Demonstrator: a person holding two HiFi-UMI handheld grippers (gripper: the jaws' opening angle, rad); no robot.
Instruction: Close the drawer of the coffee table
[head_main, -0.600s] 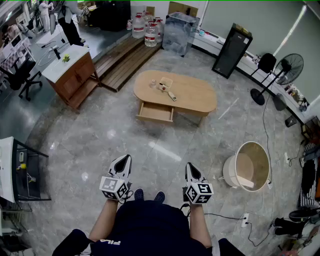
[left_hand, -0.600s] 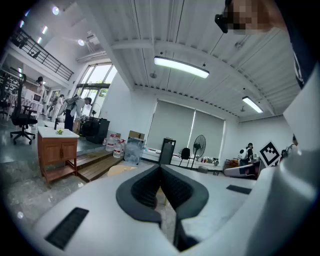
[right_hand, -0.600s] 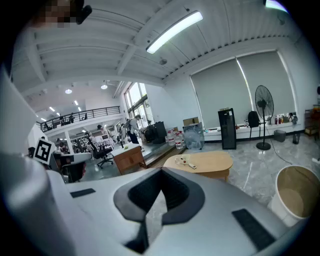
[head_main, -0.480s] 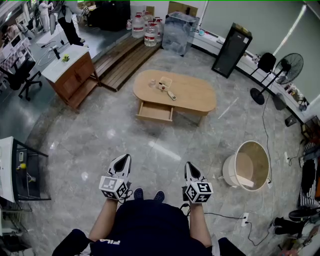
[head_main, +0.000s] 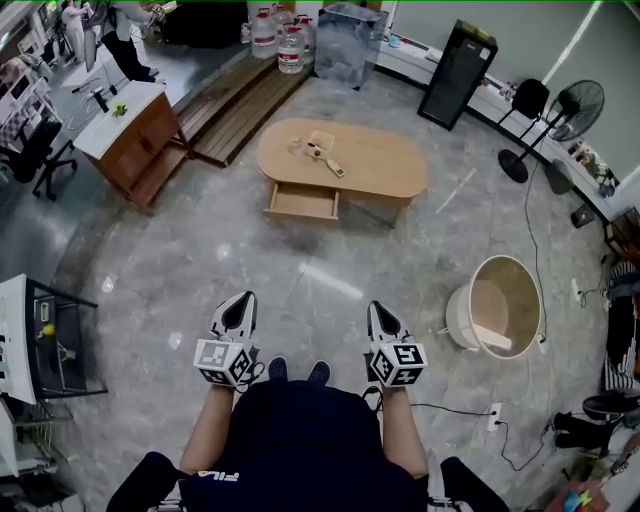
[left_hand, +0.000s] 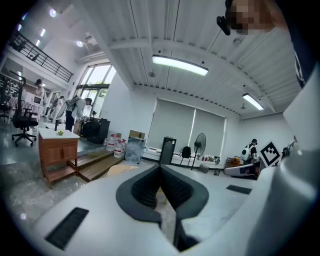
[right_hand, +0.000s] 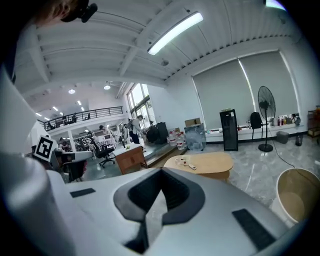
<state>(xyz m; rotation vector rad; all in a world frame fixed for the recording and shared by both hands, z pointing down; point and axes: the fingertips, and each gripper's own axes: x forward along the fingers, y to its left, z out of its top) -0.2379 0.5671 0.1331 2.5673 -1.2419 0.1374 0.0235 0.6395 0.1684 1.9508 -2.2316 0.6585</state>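
Observation:
The oval wooden coffee table (head_main: 350, 158) stands a few steps ahead on the grey marble floor. Its drawer (head_main: 303, 204) is pulled out toward me on the left part of the front side. Small items lie on the tabletop. In the head view my left gripper (head_main: 246, 299) and right gripper (head_main: 374, 307) are held side by side near my waist, far short of the table. Both are shut with nothing between the jaws. The right gripper (right_hand: 161, 173) points toward the coffee table (right_hand: 201, 162). The left gripper (left_hand: 161, 168) hides most of it.
A round tub (head_main: 497, 320) lies on its side at my right, with a cable (head_main: 450, 434) trailing on the floor nearby. A wooden cabinet (head_main: 133, 148) and a low wooden platform (head_main: 243, 105) stand behind the table at left. A black rack (head_main: 45, 340) stands at far left.
The head view has shifted a little, so the table sits slightly higher and further left in the picture. Both grippers stay shut in front of my body.

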